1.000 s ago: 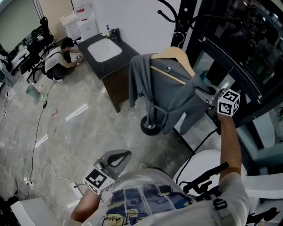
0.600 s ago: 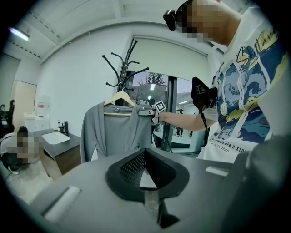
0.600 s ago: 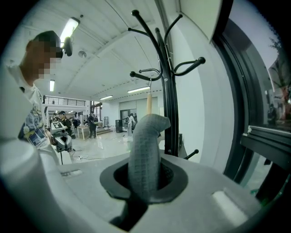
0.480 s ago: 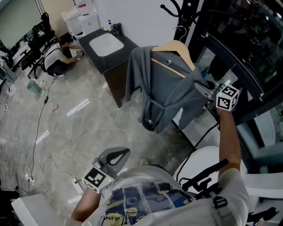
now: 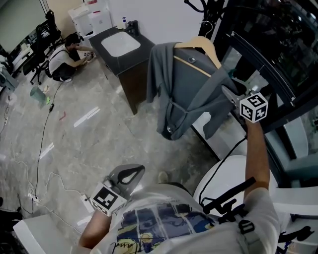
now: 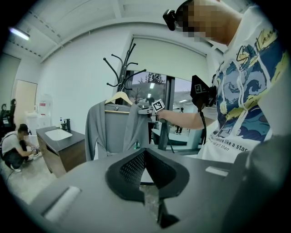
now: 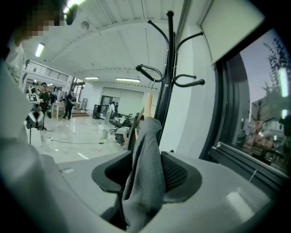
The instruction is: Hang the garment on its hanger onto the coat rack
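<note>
A grey garment (image 5: 184, 94) hangs on a wooden hanger (image 5: 201, 44) right below the black coat rack (image 5: 208, 7). In the right gripper view the hanger's hook reaches up to a curved arm of the coat rack (image 7: 170, 68). My right gripper (image 5: 229, 92) is at the garment's right sleeve. Its jaws are opening, and a fold of grey fabric (image 7: 144, 150) still lies loosely between them. My left gripper (image 5: 131, 173) is held low near my body, shut and empty. From there the garment (image 6: 116, 127) shows ahead under the coat rack (image 6: 120, 68).
A dark cabinet with a white sink (image 5: 121, 47) stands left of the rack. A person (image 5: 64, 62) crouches on the floor beyond it. Cables (image 5: 42, 144) trail over the marble floor. A dark window frame (image 5: 268, 64) runs along the right, and a white seat (image 5: 223, 183) is near my legs.
The garment on its hanger has risen and shifted right toward the rack, and my right gripper went with it. The left gripper has hardly moved.
</note>
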`<state>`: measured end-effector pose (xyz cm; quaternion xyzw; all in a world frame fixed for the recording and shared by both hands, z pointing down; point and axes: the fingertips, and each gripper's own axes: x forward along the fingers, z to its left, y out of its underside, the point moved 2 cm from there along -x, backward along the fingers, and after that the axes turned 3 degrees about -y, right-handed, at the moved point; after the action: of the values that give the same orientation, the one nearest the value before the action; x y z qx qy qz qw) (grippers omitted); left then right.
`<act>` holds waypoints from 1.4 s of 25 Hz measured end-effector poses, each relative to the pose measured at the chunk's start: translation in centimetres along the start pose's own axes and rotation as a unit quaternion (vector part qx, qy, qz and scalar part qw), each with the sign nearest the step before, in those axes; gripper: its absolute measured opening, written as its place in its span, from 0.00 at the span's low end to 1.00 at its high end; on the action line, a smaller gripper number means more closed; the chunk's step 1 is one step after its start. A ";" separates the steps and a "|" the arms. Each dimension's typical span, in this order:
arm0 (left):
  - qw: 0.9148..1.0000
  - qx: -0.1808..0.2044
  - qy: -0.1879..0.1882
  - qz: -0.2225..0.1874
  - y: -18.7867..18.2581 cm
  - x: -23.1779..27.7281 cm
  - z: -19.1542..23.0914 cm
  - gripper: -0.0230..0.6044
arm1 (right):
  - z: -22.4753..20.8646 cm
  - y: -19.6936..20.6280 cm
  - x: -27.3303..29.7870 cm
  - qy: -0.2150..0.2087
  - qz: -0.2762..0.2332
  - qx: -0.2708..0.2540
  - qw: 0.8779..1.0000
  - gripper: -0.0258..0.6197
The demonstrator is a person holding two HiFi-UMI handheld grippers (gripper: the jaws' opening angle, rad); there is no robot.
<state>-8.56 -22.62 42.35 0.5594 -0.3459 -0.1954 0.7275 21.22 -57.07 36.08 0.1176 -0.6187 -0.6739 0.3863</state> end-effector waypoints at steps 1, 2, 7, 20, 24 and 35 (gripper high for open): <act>1.000 0.002 0.001 0.000 0.1 -0.4 -0.1 0.04 | 0.1 -0.2 -0.7 0.018 0.000 -0.006 1.000 0.33; 1.000 0.004 0.003 -0.003 0.2 -0.8 -0.3 0.04 | 0.2 -0.4 -1.4 0.037 -0.001 -0.011 0.999 0.34; 1.000 0.009 0.021 -0.005 1.0 -3.3 -1.5 0.04 | 2.2 -1.2 -6.2 0.135 -0.013 -0.013 0.991 0.35; 0.998 0.010 0.065 -0.016 3.8 -11.9 -5.2 0.04 | 26.8 2.7 -11.2 0.083 0.045 0.045 0.995 0.04; 0.996 0.015 0.087 -0.012 5.2 -13.8 -6.5 0.04 | 34.8 5.1 -12.4 0.055 0.068 0.099 0.991 0.04; 0.992 0.030 0.119 -0.004 7.5 -16.9 -10.1 0.04 | 47.5 4.6 -15.0 -0.008 0.077 0.107 0.991 0.04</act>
<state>-13.64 -2.20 43.34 0.6018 -0.2600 -0.1197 0.7456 2.79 -11.52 45.37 0.1054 -0.6973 -0.5732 0.4173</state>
